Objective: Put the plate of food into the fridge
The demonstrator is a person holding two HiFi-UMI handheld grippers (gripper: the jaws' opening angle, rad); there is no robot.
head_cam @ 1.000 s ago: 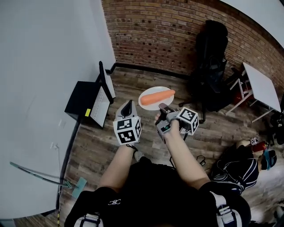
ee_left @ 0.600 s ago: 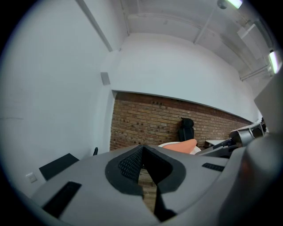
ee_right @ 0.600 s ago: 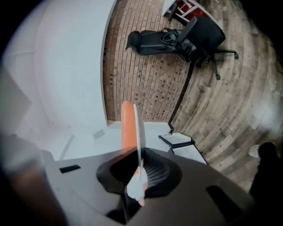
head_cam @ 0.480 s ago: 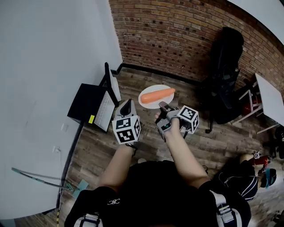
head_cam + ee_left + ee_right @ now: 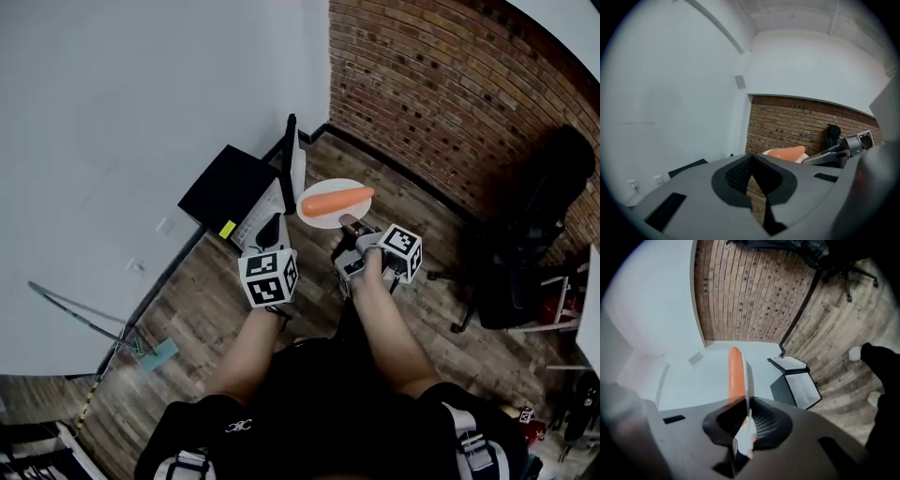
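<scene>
A white plate [image 5: 323, 214] with an orange carrot [image 5: 336, 200] on it hangs level over the wooden floor. My right gripper [image 5: 348, 225] is shut on the plate's near rim. In the right gripper view the plate [image 5: 749, 380] shows edge-on between the pads, with the carrot [image 5: 735, 373] lying along it. My left gripper [image 5: 271, 231] is beside it on the left, shut and holding nothing. Its own view shows the carrot [image 5: 786, 152] ahead. A small black fridge [image 5: 228, 187] stands on the floor just beyond, against the white wall, with its door [image 5: 291, 157] open.
A brick wall [image 5: 441, 94] runs along the back right. A black office chair [image 5: 525, 267] stands at the right, with a white table corner [image 5: 592, 323] past it. A thin pole with a teal pad [image 5: 157, 354] leans at the left wall. The fridge [image 5: 796, 389] interior shows white.
The view has swung left: the open fridge now lies directly beyond the plate, and the chair has slid to the right. Both grippers keep their hold and spacing.
</scene>
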